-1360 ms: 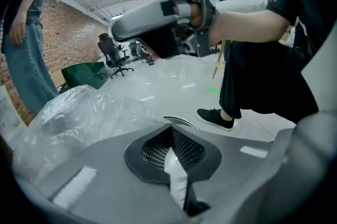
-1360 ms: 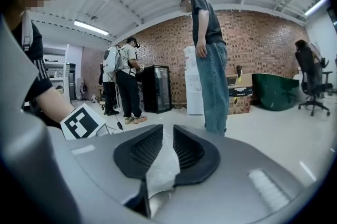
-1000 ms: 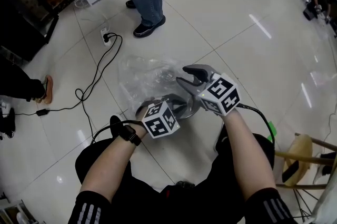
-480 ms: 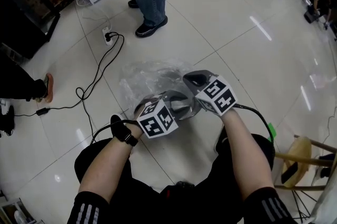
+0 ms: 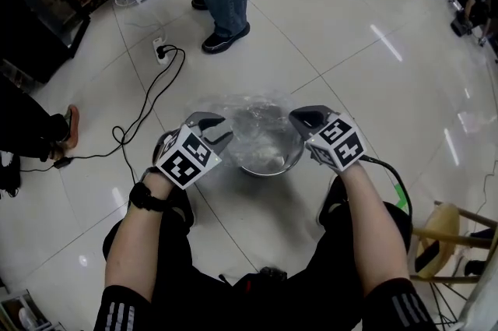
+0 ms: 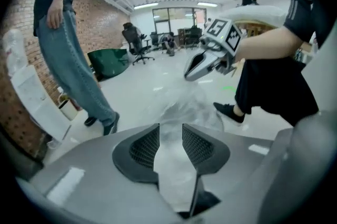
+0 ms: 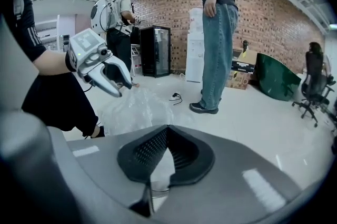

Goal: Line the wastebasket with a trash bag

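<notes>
Trash bag (image 5: pixel 258 117) pinched in right jaws, between opening left jaws.

Wastebasket (image 5: pixel 289 160): round, shiny metal, upright on floor, scene centre, mouth up. Trash bag (image 5: pixel 247 113): clear thin film, crumpled, draped over far rim, partly sagging inside, rest bunched beyond, far-left.

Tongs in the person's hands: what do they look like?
The left tongs and right tongs are grey with dark dotted pads. Each carries a white cube of black squares. A black cable trails from the right. Black striped sleeves, black wristband.
</notes>
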### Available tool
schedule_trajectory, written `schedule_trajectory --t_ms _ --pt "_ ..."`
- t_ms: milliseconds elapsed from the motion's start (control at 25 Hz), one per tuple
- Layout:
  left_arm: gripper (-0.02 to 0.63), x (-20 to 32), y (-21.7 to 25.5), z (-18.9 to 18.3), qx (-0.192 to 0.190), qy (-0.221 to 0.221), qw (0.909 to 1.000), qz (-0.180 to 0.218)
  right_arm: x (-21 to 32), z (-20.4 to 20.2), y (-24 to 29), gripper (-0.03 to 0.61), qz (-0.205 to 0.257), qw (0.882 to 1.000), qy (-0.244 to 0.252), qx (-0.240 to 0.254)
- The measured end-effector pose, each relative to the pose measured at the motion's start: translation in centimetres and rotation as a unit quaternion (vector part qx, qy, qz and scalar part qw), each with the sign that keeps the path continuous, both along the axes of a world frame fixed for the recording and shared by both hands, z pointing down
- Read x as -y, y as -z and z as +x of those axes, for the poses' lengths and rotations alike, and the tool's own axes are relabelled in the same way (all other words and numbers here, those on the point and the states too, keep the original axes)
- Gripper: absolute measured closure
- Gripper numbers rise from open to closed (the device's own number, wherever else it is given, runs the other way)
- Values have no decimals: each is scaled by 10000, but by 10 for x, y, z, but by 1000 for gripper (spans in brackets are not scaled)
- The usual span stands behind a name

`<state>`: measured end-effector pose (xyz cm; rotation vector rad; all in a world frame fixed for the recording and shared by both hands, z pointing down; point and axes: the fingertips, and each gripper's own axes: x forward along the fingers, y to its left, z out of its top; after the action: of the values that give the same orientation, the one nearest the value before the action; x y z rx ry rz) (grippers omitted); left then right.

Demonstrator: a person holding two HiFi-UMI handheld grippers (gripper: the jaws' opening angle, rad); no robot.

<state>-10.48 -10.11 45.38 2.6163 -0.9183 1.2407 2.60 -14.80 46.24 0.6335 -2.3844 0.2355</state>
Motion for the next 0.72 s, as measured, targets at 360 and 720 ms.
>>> schedule_trajectory --t_ms 360,720 --pt "402 -13 -31 -81 -861 1190 9748 -1680 -2 14 -13 572 -74 9996 -66 -275" --pt "410 -22 -67 -82 -1390 1501 9477 -2450 1 10 -12 572 -38 9996 -19 -273"
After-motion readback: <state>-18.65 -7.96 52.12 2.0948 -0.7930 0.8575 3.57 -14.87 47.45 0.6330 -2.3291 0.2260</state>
